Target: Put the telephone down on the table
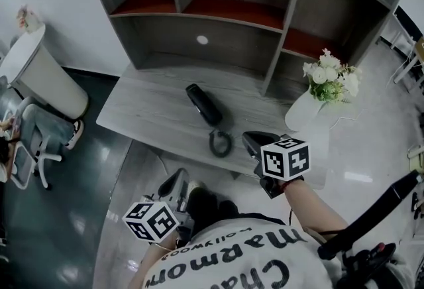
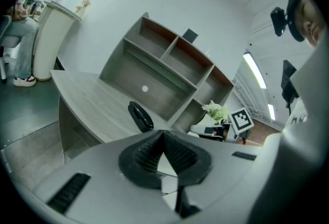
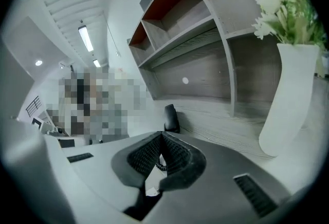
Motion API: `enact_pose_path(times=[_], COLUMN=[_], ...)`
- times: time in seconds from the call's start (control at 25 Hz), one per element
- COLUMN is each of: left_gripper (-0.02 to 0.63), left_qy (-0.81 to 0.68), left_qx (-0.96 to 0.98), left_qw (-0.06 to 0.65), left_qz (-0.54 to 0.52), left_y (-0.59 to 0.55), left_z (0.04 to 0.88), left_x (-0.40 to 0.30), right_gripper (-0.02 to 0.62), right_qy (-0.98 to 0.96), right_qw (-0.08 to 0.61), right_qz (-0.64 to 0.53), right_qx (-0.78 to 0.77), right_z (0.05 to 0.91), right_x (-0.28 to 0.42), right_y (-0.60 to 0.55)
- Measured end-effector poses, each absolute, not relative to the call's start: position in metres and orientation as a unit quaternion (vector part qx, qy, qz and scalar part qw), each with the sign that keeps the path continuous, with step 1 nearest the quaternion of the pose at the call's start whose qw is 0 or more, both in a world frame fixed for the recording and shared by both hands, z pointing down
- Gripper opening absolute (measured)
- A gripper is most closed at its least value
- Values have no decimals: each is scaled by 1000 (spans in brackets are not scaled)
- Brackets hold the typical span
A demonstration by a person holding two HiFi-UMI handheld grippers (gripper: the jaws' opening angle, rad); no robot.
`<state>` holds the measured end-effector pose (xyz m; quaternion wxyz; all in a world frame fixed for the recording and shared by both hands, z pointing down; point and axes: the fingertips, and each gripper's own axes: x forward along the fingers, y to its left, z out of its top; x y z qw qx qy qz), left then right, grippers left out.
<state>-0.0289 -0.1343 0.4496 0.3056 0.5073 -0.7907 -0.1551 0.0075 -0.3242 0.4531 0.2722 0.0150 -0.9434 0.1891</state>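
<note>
Black telephone lies on the wooden table. Left gripper at its 7 o'clock and right gripper at 4 o'clock: fingers pressed together, empty.

White shirt with black lettering worn. Grey shells, black ribbed pads seen on left gripper, right gripper; white cubes printed with black square markers.

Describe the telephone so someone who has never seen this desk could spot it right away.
Find the grey desk with the shelf unit along its back. On the desktop, left of the white vase of flowers, lies the telephone. It is the only long black thing there, with a coiled cord looping off its near end.
</note>
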Motion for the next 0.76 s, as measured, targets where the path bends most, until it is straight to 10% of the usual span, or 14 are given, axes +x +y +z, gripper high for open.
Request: enact_pose_path(times=[0.76], left_gripper=[9], left_qy=[-790], left_qx=[510], left_qw=[305], left_qz=[-151], left_y=[-135], left_z=[442], left_x=[-46], right_gripper=[11], right_qy=[-941], right_qw=[266], right_qz=[206], right_qx=[28], right_z=[448], right_x=[-6], right_y=[-335])
